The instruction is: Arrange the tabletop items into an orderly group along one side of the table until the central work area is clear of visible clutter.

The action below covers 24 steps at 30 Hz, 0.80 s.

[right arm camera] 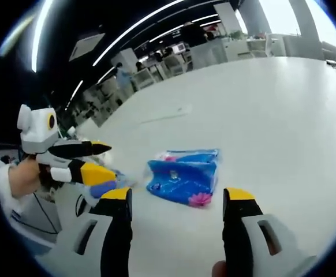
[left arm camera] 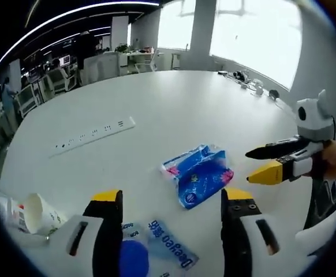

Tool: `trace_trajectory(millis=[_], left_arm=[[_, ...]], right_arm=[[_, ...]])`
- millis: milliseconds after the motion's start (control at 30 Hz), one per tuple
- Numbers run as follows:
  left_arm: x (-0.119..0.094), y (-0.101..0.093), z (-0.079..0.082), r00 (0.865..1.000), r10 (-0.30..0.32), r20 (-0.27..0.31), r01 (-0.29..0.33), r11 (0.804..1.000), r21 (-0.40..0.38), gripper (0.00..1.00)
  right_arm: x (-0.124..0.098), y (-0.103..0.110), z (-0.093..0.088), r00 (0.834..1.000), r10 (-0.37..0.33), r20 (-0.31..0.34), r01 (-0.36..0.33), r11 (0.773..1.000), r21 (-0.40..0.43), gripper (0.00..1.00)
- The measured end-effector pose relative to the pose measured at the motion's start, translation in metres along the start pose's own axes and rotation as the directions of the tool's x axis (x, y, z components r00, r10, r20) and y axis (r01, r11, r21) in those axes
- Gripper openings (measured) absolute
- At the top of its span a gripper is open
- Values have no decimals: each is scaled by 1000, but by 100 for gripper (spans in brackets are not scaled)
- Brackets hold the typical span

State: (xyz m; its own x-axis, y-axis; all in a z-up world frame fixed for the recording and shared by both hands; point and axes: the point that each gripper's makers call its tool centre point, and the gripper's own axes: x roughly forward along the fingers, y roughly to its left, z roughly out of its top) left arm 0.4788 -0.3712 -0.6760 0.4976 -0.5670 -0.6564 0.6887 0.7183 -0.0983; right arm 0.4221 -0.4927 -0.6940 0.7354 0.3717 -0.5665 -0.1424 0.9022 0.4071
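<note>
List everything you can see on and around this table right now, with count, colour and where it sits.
Table: one, white, large, spanning both views.
Tissue pack: one, blue with pink, lying mid-table ahead of both tools.
Power strip: one, white, lying beyond the pack.
Paper cup: one, white, on its side at the near left edge.
Bottle: one, blue cap and blue label, lying between the left tool's jaws.
Cables: a few, dark and white, at the far edge.
Left tool: one, black, yellow-tipped, open.
Right tool: one, same colours, open.
</note>
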Motion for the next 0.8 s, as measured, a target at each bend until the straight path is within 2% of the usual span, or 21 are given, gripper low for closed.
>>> trace_trajectory(millis=[233, 400, 567, 800], left_arm=[[-8, 8, -12, 1000, -9, -9, 9, 999, -36, 70], [-20, 23, -25, 1000, 11, -11, -12, 999, -48, 70], [-36, 40, -46, 999, 43, -24, -45, 994, -103, 69], [-54, 53, -61, 997, 76, -11, -76, 986, -146, 68]], right_arm=[[0, 5, -8, 1000, 4, -13, -4, 1000, 18, 61], [-2, 11, -16, 1000, 17, -17, -16, 999, 30, 61], [-1, 16, -30, 999, 25, -44, -23, 999, 42, 60], [0, 34, -44, 996, 58, -74, -55, 998, 37, 59]])
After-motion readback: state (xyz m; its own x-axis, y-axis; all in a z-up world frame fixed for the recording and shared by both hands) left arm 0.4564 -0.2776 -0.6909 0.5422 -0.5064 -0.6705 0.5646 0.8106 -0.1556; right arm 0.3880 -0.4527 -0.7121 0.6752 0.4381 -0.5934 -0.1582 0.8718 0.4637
